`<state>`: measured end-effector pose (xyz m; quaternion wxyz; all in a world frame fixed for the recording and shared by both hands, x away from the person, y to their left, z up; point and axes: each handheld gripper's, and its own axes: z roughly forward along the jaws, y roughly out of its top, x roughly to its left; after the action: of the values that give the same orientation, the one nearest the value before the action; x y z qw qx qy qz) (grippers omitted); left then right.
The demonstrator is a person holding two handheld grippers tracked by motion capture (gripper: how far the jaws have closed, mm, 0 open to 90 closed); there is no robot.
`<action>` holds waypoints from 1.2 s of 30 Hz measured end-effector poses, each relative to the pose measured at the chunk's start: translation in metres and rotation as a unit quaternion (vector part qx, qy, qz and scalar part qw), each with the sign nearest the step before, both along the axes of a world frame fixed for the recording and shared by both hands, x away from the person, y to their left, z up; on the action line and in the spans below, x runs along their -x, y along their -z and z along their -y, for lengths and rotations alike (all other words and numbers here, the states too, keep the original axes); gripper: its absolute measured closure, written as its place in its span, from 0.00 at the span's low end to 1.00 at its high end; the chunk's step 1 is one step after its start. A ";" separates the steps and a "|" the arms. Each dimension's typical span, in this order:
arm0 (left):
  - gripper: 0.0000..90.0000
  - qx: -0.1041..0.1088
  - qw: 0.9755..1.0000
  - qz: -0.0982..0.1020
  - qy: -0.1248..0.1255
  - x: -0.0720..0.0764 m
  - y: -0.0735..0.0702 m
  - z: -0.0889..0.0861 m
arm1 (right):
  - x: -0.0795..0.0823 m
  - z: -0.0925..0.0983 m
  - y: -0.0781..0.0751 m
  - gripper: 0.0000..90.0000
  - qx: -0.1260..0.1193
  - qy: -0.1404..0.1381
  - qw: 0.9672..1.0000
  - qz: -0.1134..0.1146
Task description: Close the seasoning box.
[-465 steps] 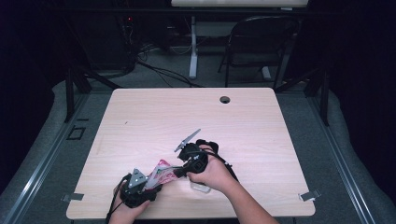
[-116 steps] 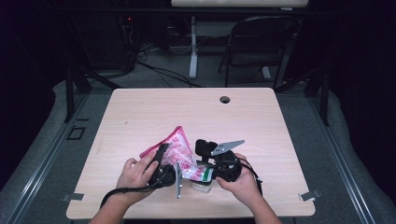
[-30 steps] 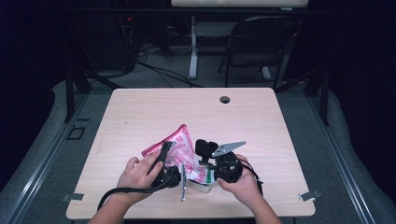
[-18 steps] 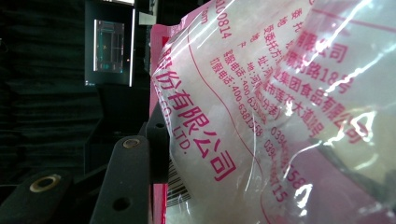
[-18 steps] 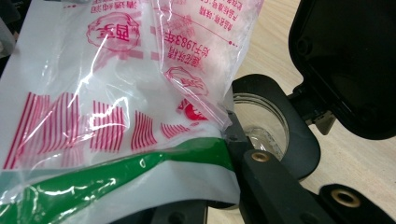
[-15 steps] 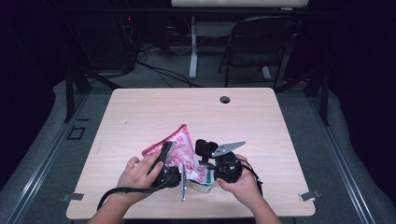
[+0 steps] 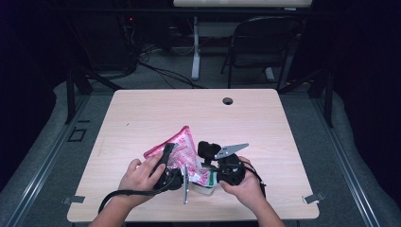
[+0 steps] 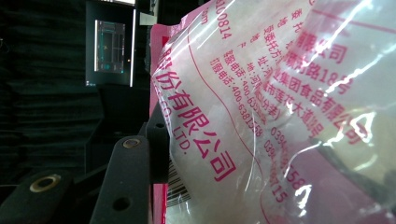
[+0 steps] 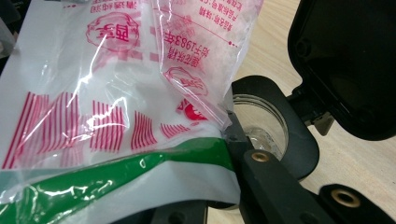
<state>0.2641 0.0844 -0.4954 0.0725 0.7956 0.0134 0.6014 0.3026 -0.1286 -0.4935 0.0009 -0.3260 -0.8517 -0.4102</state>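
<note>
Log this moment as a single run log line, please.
left hand-held gripper: shut on pink bag | right hand-held gripper: shut on bag's lower edge | jar: lid open

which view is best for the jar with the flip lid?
Right gripper view: the jar shows its open mouth, the black lid hinged back, the plastic bag above it. High view shows a small clear shape; left gripper view shows bag print.

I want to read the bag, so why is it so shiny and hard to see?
Left gripper view: white glare streaks cross the pink-printed plastic bag and the room behind is dark. Right gripper view: the same glare. High view: bag small, lettering too tiny to read.
</note>
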 end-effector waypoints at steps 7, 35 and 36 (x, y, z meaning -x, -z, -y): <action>0.64 -0.001 1.000 0.003 0.001 0.000 0.000 0.001 | 0.000 0.000 0.000 1.00 -0.002 0.002 1.000 0.000; 0.64 -0.011 1.000 0.010 0.002 0.001 -0.004 0.004 | 0.000 0.001 0.000 1.00 -0.003 -0.001 1.000 0.001; 0.64 -0.011 1.000 0.010 0.002 0.001 -0.004 0.004 | 0.000 0.001 0.000 1.00 -0.003 -0.001 1.000 0.001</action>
<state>0.2628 0.0808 -0.4911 0.0648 0.7903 0.0043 0.6092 0.3021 -0.1295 -0.4930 0.0012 -0.3244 -0.8510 -0.4129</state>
